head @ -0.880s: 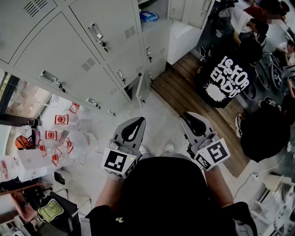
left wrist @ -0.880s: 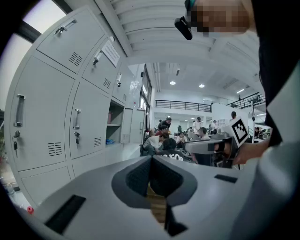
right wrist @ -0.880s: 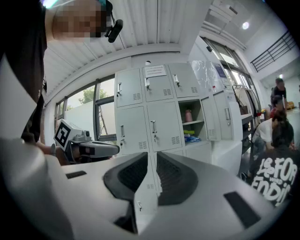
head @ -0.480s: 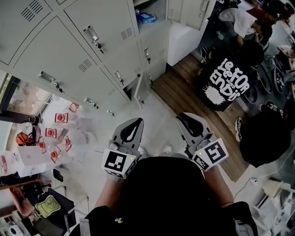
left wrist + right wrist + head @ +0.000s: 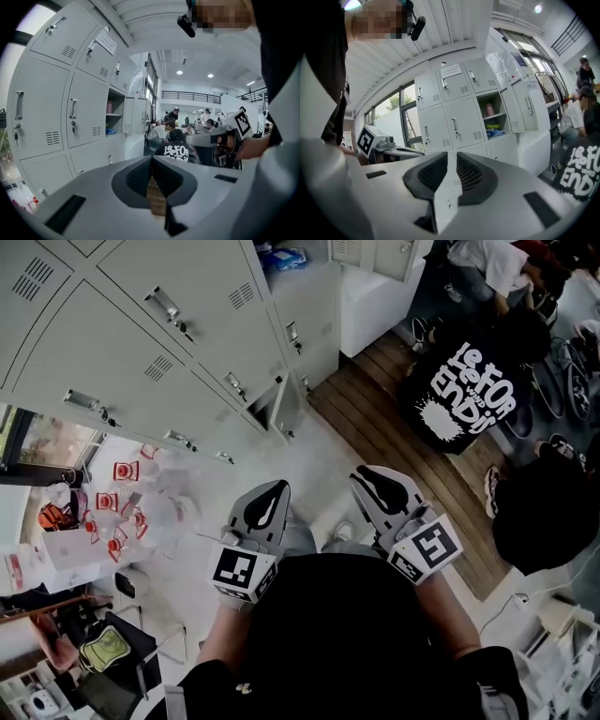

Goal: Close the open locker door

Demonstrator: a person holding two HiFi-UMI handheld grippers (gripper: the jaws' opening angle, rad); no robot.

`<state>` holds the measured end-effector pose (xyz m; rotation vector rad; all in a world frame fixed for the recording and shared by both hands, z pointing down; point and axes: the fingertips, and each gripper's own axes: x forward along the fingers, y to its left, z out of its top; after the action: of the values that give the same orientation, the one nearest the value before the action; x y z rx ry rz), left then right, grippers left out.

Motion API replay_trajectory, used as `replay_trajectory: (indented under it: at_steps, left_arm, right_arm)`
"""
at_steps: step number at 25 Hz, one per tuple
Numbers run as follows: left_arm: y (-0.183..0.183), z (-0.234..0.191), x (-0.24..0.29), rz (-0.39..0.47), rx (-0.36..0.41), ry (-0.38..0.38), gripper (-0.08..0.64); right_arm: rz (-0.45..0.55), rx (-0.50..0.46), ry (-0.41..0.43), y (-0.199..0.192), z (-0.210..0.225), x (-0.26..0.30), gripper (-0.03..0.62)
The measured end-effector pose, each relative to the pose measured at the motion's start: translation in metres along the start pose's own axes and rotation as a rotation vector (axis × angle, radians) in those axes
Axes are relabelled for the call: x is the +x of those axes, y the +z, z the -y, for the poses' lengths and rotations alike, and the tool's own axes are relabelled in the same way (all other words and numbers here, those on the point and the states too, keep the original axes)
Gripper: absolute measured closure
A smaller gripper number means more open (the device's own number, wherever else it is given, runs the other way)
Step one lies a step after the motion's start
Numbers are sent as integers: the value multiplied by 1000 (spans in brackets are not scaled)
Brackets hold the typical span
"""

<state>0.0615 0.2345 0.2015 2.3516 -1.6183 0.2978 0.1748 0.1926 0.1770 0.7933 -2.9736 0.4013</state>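
Grey lockers (image 5: pixel 141 343) fill the upper left of the head view. One low door (image 5: pixel 284 409) stands ajar, swung out from the bottom row. Higher up, an open compartment (image 5: pixel 281 257) holds a blue packet; the right gripper view shows it too (image 5: pixel 492 117), with its door (image 5: pixel 522 110) swung wide. My left gripper (image 5: pixel 265 507) and right gripper (image 5: pixel 384 488) are both shut and hold nothing. They hover over the floor, well short of the lockers. The left gripper (image 5: pixel 152 161) points past the open compartment (image 5: pixel 115 112). The right gripper (image 5: pixel 451 161) points at the locker bank.
A person in a black shirt with white lettering (image 5: pixel 464 395) sits on the wooden platform (image 5: pixel 375 418) to the right, others behind. A white cabinet (image 5: pixel 375 306) stands beside the lockers. Red-and-white packets (image 5: pixel 117 512) lie in clear bags on the floor at left.
The lockers and the ajar door have slid up and left in the head view. Both grippers stay shut and keep about the same place in it.
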Motion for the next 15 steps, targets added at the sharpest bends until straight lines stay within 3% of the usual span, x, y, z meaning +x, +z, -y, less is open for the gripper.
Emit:
replay_trajectory:
  at_steps: [7, 15]
  left_arm:
    - [-6, -38, 19, -12, -20, -27, 538]
    - [-4, -131, 40, -20, -42, -83, 538]
  right_arm:
    - [-40, 0, -17, -7, 11, 41, 518]
    - [-97, -21, -61, -11, 12, 131, 518]
